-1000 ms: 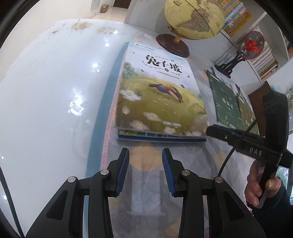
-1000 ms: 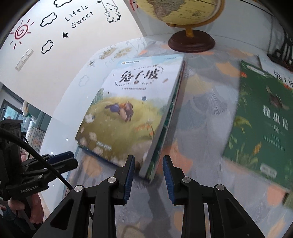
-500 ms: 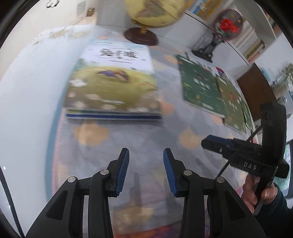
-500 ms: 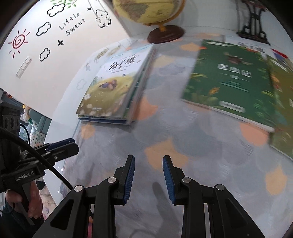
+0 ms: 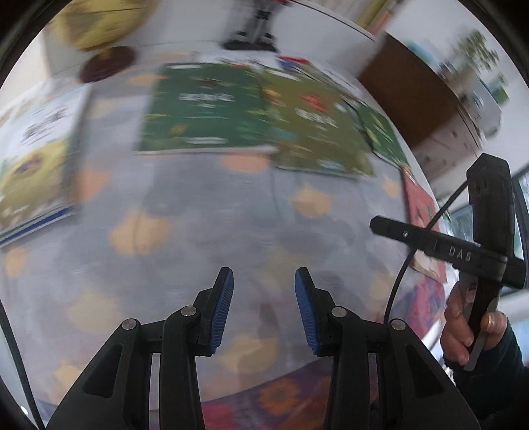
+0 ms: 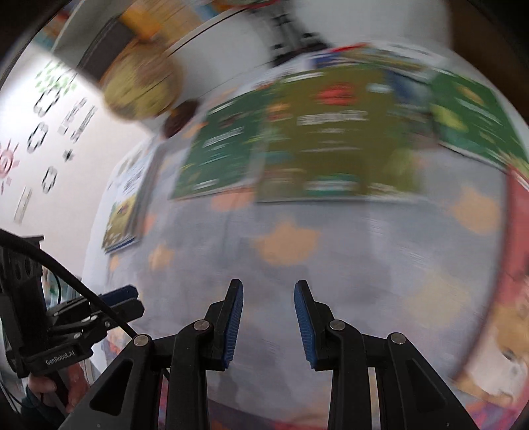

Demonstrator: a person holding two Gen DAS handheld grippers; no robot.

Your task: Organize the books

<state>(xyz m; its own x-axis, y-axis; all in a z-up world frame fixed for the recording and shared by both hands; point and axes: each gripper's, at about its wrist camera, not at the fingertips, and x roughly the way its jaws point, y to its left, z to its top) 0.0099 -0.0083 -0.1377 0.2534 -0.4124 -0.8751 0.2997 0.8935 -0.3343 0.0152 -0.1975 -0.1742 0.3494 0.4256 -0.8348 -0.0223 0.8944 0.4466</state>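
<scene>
I have both tools over the worktop [image 5: 205,211], angled down at its grey cloth with orange patches; both views are smeared with blur. My left tool [image 5: 264,309] has its blue pads set a narrow gap apart with nothing between them, only bare cloth beneath. My right tool [image 6: 268,322] stands the same way: a narrow gap, nothing held.

Ahead of the left tool and a little to its left lies the dark green book [image 5: 205,109], flat on the cloth. Touching its right edge is the olive book [image 5: 317,129], and a further green book [image 5: 383,135] peeks out beyond that one. Far off to the left of this tool sits the yellow-and-white book [image 5: 36,158], on top of a small stack whose blue edge shows underneath. The globe [image 5: 96,23] stands behind it on its dark round base.

From the right tool, the olive book [image 6: 330,139] is straight ahead, the dark green book [image 6: 224,155] ahead-left, the further green book [image 6: 476,122] ahead-right. A red picture book [image 6: 506,317] lies close by on the right. The left tool [image 6: 119,299] shows low on the left, a hand [image 6: 49,387] gripping its handle.
</scene>
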